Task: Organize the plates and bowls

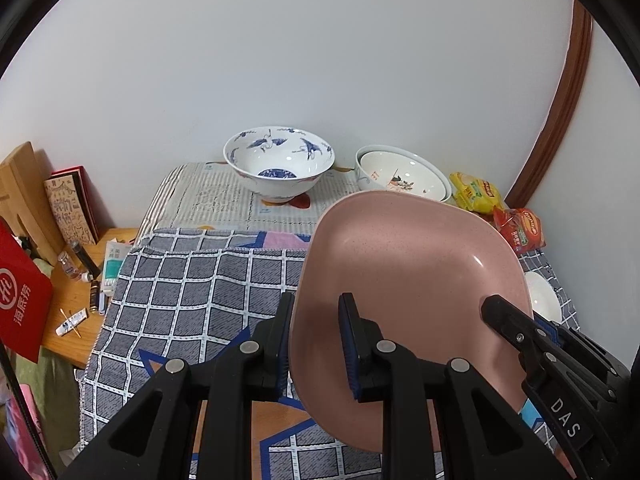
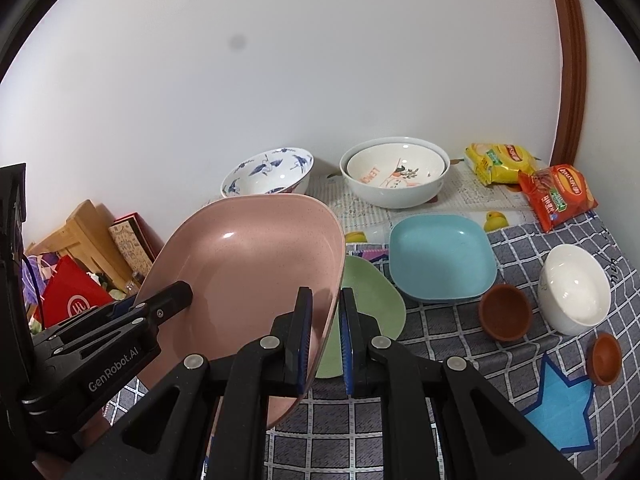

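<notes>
On the right gripper (image 1: 516,320), white lettering (image 1: 565,416) reads "DAS".

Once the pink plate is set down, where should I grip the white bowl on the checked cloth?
Probably the white bowl is best pinched at its rim from above: it stands upright and open, with the wall thin there. Use the side away from the brown cup, which sits close on its left.

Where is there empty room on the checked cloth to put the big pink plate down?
The grey checked cloth is bare left of the pink square plate, before the blue-and-white bird bowl. It is crowded on the right: blue square plate, green plate, white bowl, brown cups.
</notes>
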Tool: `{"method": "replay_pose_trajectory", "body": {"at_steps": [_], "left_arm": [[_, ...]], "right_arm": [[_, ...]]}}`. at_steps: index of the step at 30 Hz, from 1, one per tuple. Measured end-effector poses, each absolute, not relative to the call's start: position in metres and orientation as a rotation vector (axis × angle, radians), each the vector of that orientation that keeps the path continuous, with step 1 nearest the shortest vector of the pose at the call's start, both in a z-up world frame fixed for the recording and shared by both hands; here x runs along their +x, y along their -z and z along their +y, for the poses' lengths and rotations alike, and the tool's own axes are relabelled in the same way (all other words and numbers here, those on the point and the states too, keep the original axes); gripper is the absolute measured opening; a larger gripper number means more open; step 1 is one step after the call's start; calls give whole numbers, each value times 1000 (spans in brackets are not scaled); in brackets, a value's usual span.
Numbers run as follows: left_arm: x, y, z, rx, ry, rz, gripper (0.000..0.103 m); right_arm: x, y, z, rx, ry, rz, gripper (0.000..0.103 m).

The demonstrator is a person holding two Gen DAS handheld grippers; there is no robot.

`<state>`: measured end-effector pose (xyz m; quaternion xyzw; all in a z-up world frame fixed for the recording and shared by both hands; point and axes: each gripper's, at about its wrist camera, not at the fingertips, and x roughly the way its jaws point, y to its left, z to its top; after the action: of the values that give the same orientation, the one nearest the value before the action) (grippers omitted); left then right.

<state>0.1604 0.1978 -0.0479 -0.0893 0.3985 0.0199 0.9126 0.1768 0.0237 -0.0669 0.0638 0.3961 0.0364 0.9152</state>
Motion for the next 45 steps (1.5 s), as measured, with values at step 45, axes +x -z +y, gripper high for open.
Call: {"method": "replay_pose_trajectory", "body": {"at_steps": [45], "left_arm": [[202,114,201,-208,-18,944,21]], "right_arm": [[211,132,13,140,-40,935,13]]}}
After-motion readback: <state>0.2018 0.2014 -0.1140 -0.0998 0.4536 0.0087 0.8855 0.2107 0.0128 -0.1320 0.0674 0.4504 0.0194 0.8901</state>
